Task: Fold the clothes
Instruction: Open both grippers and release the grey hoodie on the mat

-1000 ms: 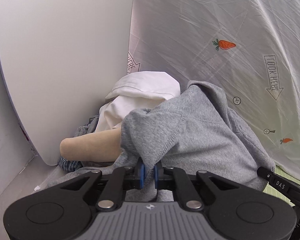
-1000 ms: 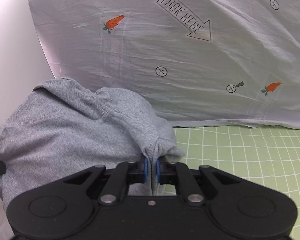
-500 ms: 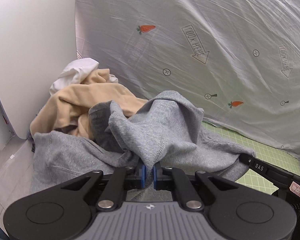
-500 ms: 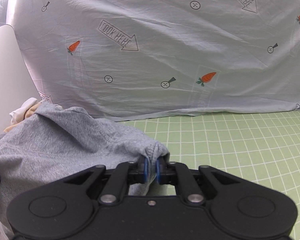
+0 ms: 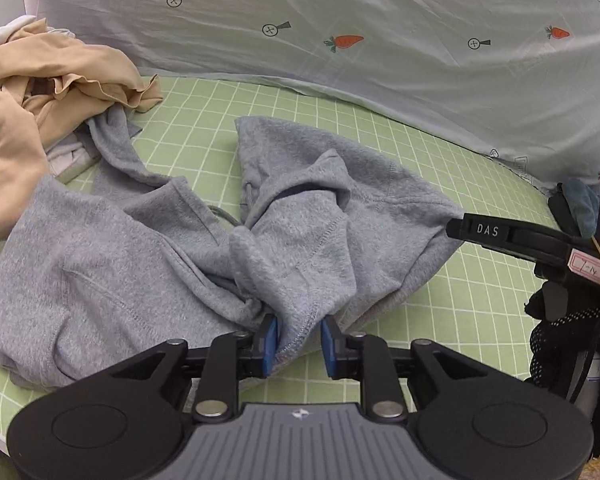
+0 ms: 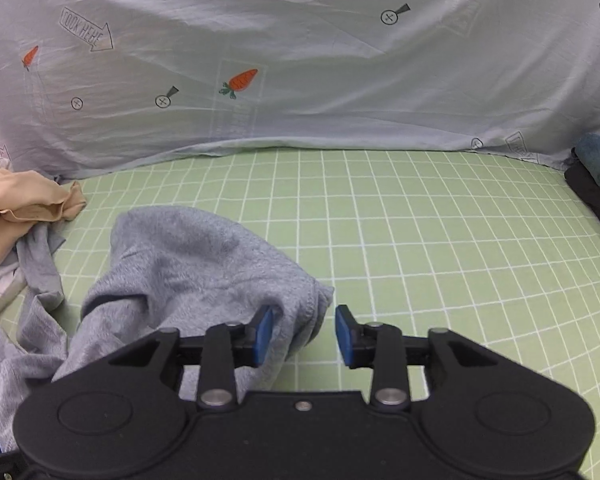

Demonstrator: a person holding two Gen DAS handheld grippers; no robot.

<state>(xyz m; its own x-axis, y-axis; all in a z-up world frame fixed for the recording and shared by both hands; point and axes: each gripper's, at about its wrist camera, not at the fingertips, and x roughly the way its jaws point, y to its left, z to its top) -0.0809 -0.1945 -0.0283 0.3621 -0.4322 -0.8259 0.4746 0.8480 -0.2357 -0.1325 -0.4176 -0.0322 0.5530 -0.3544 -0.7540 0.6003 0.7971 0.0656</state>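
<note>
A grey sweatshirt (image 5: pixel 148 264) lies crumpled on the green grid mat (image 5: pixel 480 280). My left gripper (image 5: pixel 299 342) is open, its blue pads either side of a hem fold of the sweatshirt. In the right wrist view the same sweatshirt (image 6: pixel 188 272) lies at the left, and my right gripper (image 6: pixel 303 336) is open with a bunched edge of the cloth between its pads. The right gripper's black finger (image 5: pixel 512 236) shows in the left wrist view at the sweatshirt's right edge.
A pile of beige and white clothes (image 5: pixel 40 80) sits at the mat's far left, also in the right wrist view (image 6: pixel 16 204). A pale printed sheet (image 6: pixel 300 60) hangs behind. Dark and blue garments (image 6: pixel 596 184) lie at the far right edge.
Both grippers carried the grey sweatshirt away from the clothes pile, lowered it onto the mat and opened, letting it go.
</note>
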